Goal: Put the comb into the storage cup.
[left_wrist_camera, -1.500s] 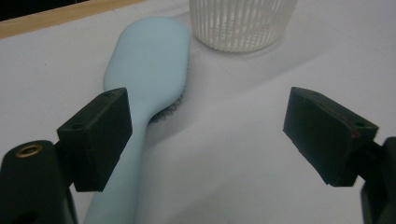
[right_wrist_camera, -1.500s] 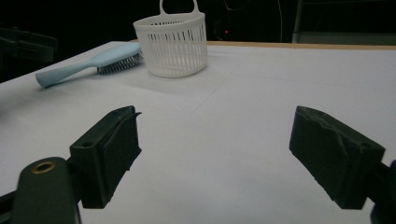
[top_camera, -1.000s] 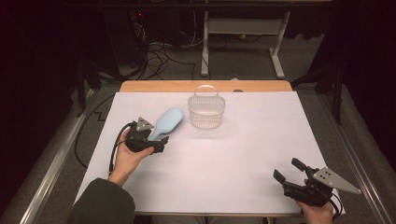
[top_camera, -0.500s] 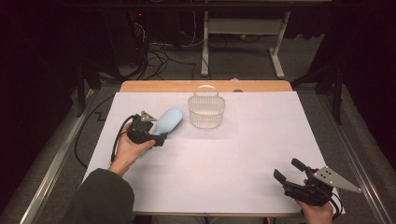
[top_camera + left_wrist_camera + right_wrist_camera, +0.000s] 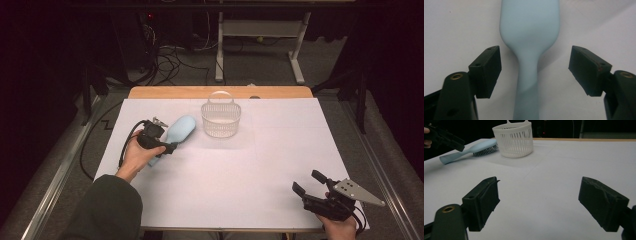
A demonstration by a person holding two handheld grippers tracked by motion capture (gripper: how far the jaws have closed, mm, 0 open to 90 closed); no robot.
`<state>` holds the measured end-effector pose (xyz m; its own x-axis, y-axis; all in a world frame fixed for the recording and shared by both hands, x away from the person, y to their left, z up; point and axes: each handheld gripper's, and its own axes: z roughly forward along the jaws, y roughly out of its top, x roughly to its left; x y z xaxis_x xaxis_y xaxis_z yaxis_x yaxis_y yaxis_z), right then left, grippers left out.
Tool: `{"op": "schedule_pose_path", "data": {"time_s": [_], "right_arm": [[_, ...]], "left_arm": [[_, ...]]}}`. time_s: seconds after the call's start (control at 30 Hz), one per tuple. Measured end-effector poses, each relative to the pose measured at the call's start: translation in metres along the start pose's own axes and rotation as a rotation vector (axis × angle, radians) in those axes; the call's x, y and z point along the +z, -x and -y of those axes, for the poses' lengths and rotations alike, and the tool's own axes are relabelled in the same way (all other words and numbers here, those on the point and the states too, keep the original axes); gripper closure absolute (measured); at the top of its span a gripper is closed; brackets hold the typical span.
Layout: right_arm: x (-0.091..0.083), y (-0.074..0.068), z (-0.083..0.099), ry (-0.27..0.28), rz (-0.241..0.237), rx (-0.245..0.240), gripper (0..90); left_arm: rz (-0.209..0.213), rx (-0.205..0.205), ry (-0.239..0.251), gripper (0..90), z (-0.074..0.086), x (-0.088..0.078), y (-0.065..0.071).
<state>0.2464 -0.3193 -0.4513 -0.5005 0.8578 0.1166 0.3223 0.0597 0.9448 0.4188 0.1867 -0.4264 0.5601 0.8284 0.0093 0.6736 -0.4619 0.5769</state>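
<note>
- Hairbrush (image 5: 176, 134): your light blue brush lies flat on the white tabletop (image 5: 260, 165), near the left edge and toward the far side, bristles facing down.
- Your left gripper (image 5: 165, 148) sits over the brush handle (image 5: 527, 82). Its jaws have just been closing, but they are still partly open. The handle lies between them, and the pads (image 5: 487, 70) do not touch it.
- Your right gripper (image 5: 306, 185) rests near the tabletop's near right corner, well apart from the brush. Its jaws stand wide, with nothing between them.
- A white basket (image 5: 220, 119) with slotted walls and a loop handle stands just beside the brush head, close to the far edge. You can't tell if anything is inside it.
- No words or labels can be read on anything.
</note>
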Motion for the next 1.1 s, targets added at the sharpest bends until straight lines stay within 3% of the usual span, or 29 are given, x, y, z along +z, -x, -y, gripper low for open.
{"op": "schedule_pose_path", "data": {"time_s": [0.3,0.4,0.87,1.1], "right_arm": [[-0.001,0.002,0.0,0.004,0.011,0.016,17.2],[-0.001,0.002,0.0,0.003,0.01,0.016,17.2],[-0.001,0.002,0.0,-0.001,0.005,0.008,17.3],[0.0,0.001,0.0,-0.006,0.004,0.007,17.4]], "left_arm": [[-0.025,-0.008,-0.047,27.9,0.0,0.008,-0.005],[-0.046,0.012,-0.068,33.1,-0.002,0.01,-0.005],[-0.05,0.03,-0.159,42.4,-0.009,0.023,-0.003],[-0.026,-0.021,-0.21,45.9,-0.009,0.03,-0.008]]}}
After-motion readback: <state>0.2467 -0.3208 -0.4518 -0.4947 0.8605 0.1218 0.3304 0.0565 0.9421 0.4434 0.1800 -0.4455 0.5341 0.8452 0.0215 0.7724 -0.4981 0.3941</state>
